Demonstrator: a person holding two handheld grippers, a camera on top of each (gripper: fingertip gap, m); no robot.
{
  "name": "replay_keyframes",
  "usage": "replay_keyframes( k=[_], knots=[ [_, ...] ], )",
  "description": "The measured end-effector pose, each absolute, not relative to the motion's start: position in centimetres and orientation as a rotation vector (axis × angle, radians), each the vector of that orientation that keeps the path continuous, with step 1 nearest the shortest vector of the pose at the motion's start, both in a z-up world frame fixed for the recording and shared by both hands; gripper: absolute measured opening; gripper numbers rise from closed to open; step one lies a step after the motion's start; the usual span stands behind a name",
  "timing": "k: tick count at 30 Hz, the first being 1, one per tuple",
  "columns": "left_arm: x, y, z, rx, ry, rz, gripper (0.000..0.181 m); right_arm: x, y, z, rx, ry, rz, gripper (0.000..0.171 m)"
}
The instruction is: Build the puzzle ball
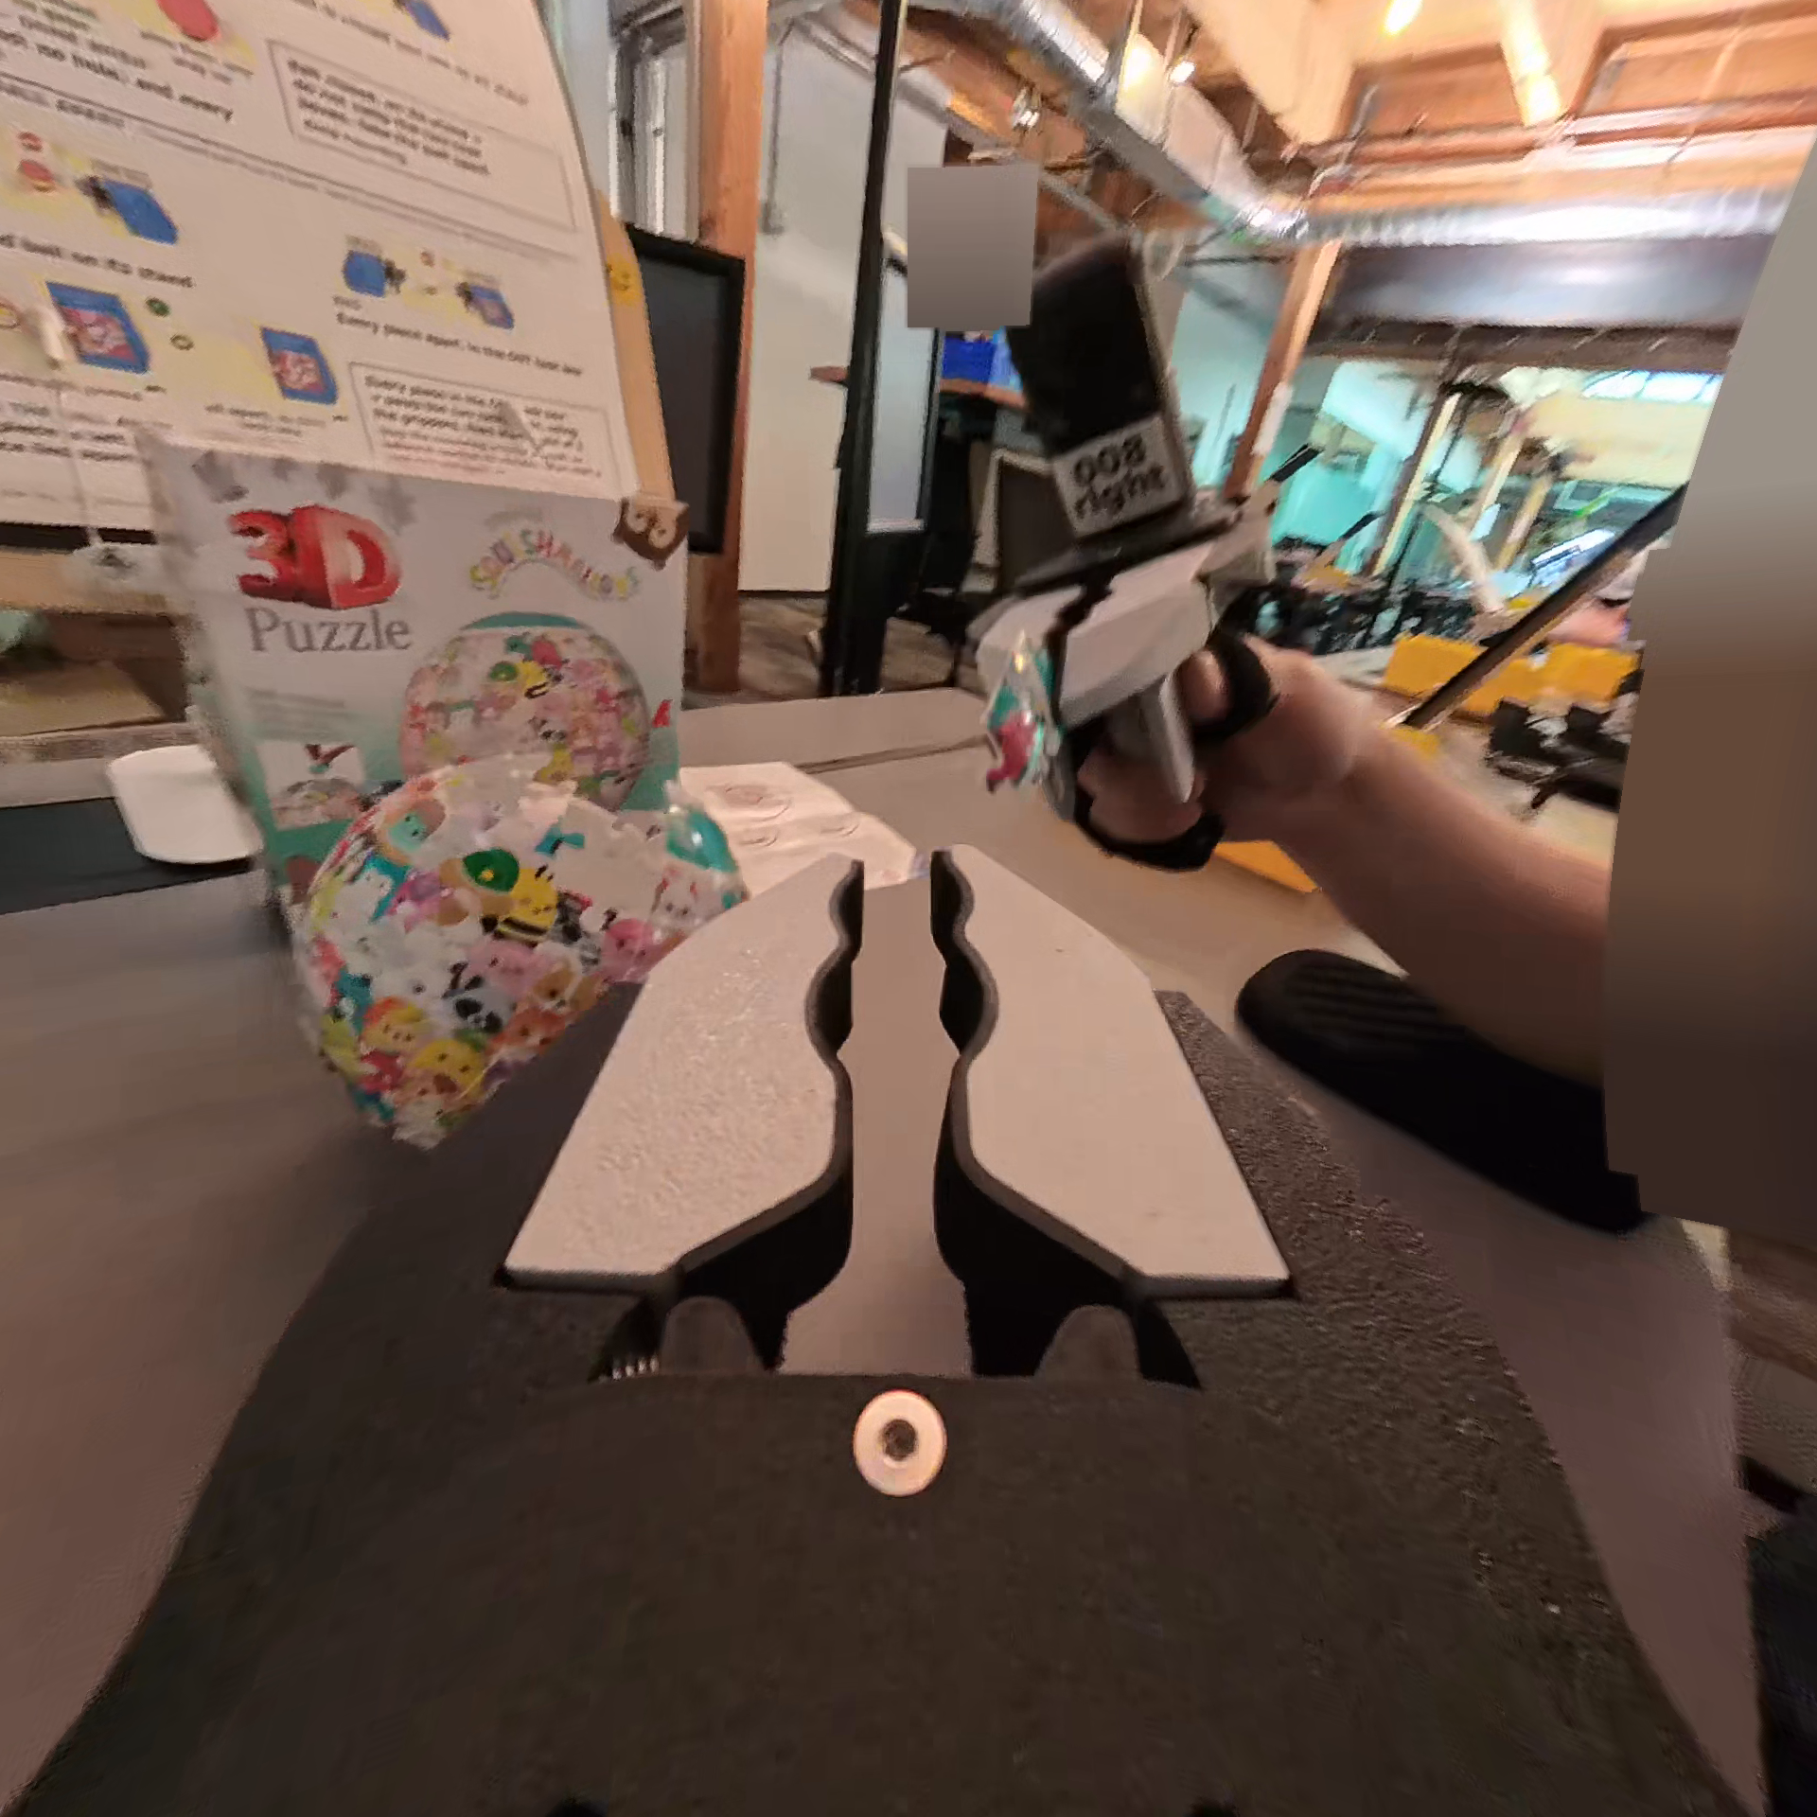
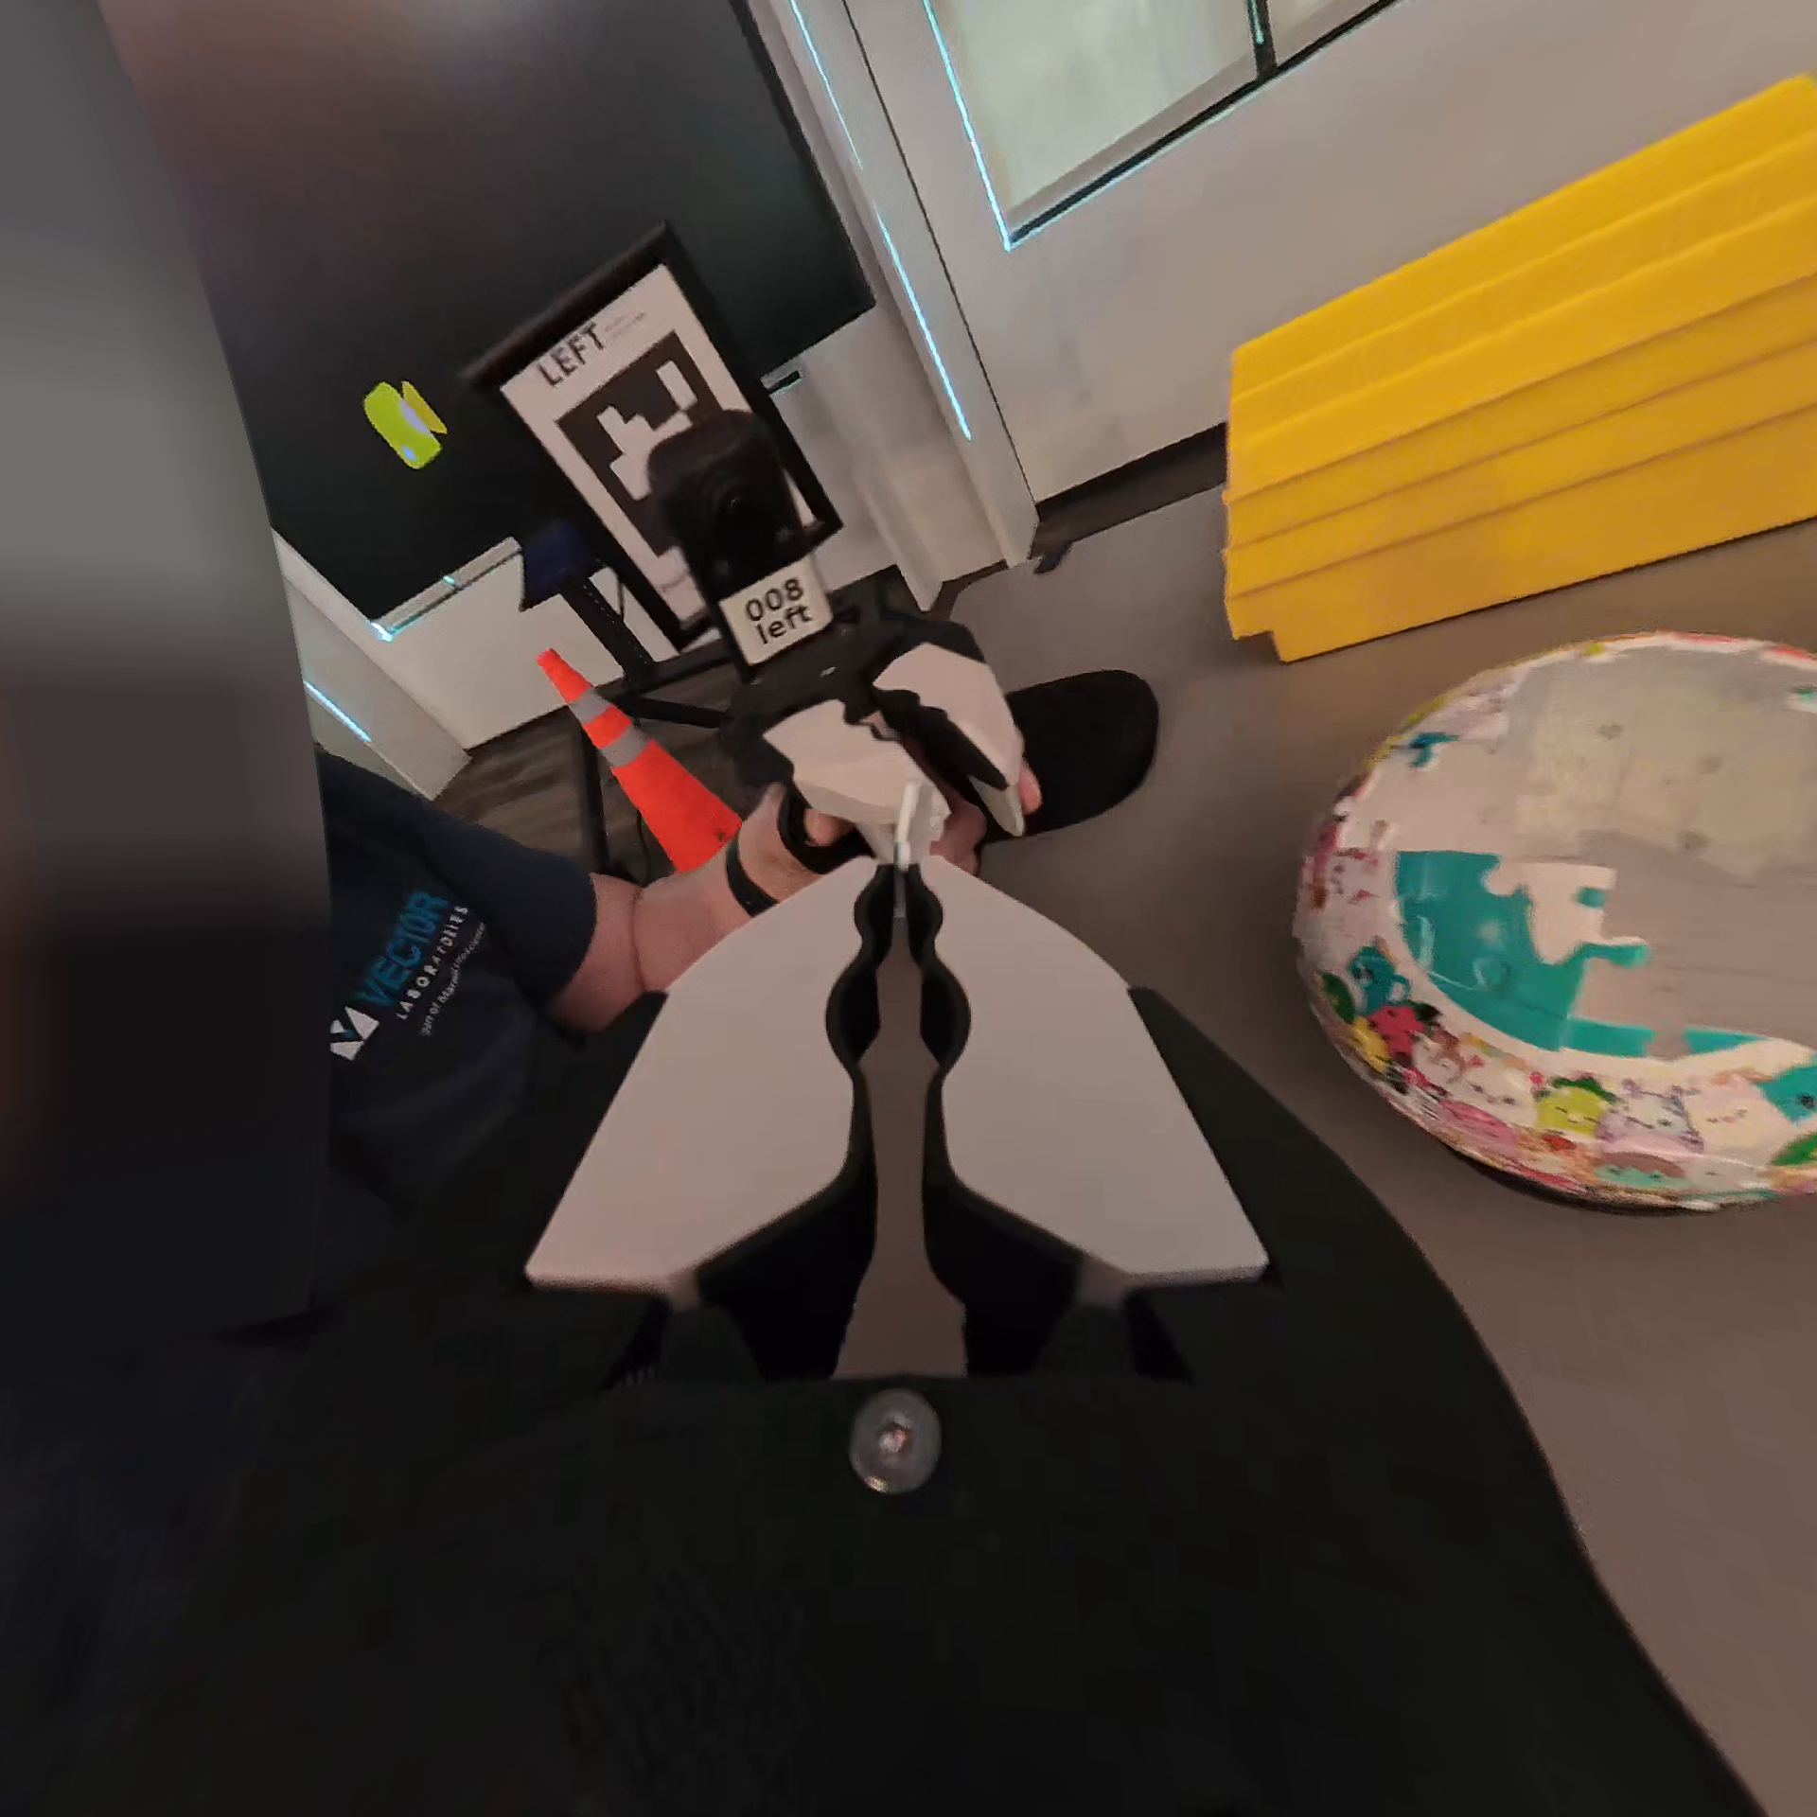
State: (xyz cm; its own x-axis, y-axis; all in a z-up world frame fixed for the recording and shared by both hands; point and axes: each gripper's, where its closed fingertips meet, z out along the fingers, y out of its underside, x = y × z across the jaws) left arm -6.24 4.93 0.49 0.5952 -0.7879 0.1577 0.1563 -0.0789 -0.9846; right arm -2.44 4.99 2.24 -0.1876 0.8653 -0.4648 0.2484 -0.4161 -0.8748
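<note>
Right gripper [image 2: 900, 890] pinches thin curved puzzle piece [image 2: 909, 826]; glossy half-built ball [image 2: 1573, 944] beside.

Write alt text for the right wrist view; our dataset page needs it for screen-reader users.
The right gripper pinches a thin white puzzle piece edge-on at its fingertips. To its right on the grey table sits the half-built puzzle ball, open at the top, with yellow foam blocks behind; the left gripper faces the camera.

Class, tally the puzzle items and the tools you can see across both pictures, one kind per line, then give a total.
Partly built puzzle ball: 1
Loose puzzle piece, held in the right tool: 1
Puzzle box: 1
Tools, the right and the left tool: 2
Total: 5
</note>
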Motion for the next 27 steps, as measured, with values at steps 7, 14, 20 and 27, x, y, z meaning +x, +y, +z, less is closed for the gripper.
replay_keyframes(
  k=[7,14,20,27],
  knots=[
    [-4.4,2.5,2.1,-1.373,0.705,-1.104,0.013,-3.7,2.7,3.3,-1.529,-1.312,1.799,0.003],
    [-5.1,1.3,3.4,-1.244,0.728,-1.385,0.003,-4.8,1.9,3.8,-1.485,-1.390,1.893,0.003],
    [-6.0,1.7,4.0,-1.199,0.691,-1.480,0.002,-5.2,2.0,3.8,-1.491,-1.478,1.917,0.027],
    [-6.0,2.1,3.4,-1.219,0.709,-1.489,0.002,-5.7,3.5,4.6,-1.458,-1.459,1.987,0.011]
  ],
)
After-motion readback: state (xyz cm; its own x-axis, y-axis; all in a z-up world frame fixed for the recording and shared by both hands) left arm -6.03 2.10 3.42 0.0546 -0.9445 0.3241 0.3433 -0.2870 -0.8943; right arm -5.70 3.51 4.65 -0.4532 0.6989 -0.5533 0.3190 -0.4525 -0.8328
